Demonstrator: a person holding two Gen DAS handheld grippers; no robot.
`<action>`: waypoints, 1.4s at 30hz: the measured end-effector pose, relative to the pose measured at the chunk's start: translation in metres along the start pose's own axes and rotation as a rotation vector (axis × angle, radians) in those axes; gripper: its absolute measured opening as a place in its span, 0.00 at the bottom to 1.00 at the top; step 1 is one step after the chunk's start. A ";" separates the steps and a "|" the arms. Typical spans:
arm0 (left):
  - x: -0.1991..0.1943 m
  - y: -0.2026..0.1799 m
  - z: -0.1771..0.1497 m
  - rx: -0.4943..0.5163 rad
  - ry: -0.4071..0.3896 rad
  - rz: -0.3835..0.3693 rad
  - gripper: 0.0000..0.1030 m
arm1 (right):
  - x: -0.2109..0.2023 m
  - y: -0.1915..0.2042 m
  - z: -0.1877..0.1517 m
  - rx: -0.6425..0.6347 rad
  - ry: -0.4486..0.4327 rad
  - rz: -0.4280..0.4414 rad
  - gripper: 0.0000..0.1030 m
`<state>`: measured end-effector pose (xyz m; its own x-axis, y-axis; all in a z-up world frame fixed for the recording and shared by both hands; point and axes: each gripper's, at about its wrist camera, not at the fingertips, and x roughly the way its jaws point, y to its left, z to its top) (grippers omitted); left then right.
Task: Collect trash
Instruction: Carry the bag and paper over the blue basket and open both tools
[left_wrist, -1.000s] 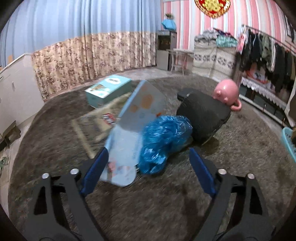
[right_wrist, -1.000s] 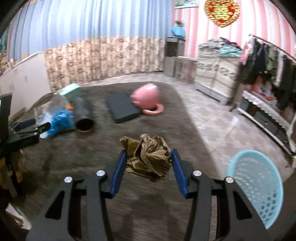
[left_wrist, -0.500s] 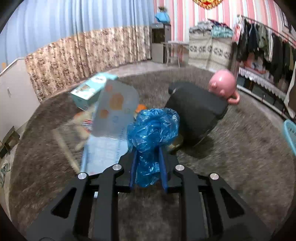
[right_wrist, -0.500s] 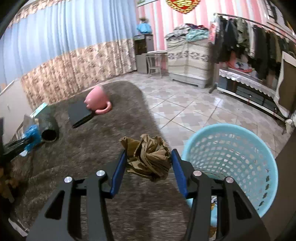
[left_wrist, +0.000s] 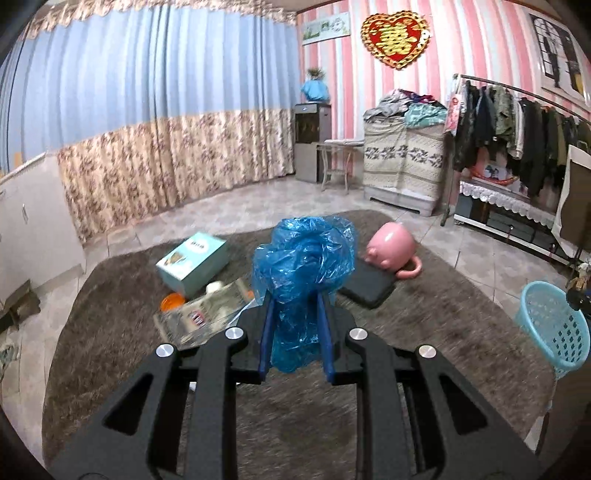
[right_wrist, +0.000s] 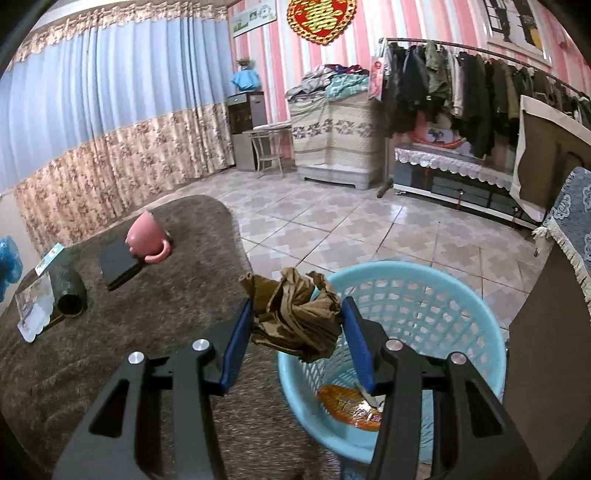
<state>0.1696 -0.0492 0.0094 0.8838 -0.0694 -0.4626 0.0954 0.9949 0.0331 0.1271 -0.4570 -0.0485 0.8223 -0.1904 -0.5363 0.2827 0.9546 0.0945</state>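
My left gripper (left_wrist: 294, 334) is shut on a crumpled blue plastic bag (left_wrist: 303, 269) and holds it up above the brown rug (left_wrist: 424, 332). My right gripper (right_wrist: 298, 334) is shut on a crumpled brown paper bag (right_wrist: 295, 315), held just over the near left rim of the light blue trash basket (right_wrist: 461, 295). An orange wrapper (right_wrist: 347, 406) lies in the basket's bottom. The basket also shows at the right edge of the left wrist view (left_wrist: 554, 325). The blue bag shows at the far left of the right wrist view (right_wrist: 9, 264).
On the rug lie a teal box (left_wrist: 192, 262), a clear printed packet (left_wrist: 207, 314), an orange disc (left_wrist: 171, 302), a black pad (left_wrist: 365, 286), a pink pig-shaped cup (left_wrist: 393, 249) and a black roll (right_wrist: 66, 291). A clothes rack (right_wrist: 461, 85) and furniture line the tiled floor's far side.
My left gripper closed on the blue bag and lifted it off the rug. My right gripper carried the brown paper bag rightward to the basket's rim.
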 end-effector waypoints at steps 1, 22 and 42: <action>0.000 -0.006 0.002 0.001 0.000 -0.017 0.19 | -0.001 -0.002 0.000 -0.003 -0.004 -0.014 0.48; 0.015 -0.196 -0.002 0.166 0.002 -0.391 0.19 | -0.010 -0.102 -0.002 0.115 -0.019 -0.225 0.48; 0.065 -0.355 -0.040 0.343 0.094 -0.589 0.19 | 0.009 -0.140 -0.014 0.227 0.034 -0.277 0.48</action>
<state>0.1750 -0.4039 -0.0683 0.5983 -0.5690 -0.5641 0.7009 0.7129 0.0243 0.0875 -0.5892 -0.0785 0.6832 -0.4232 -0.5951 0.5981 0.7918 0.1236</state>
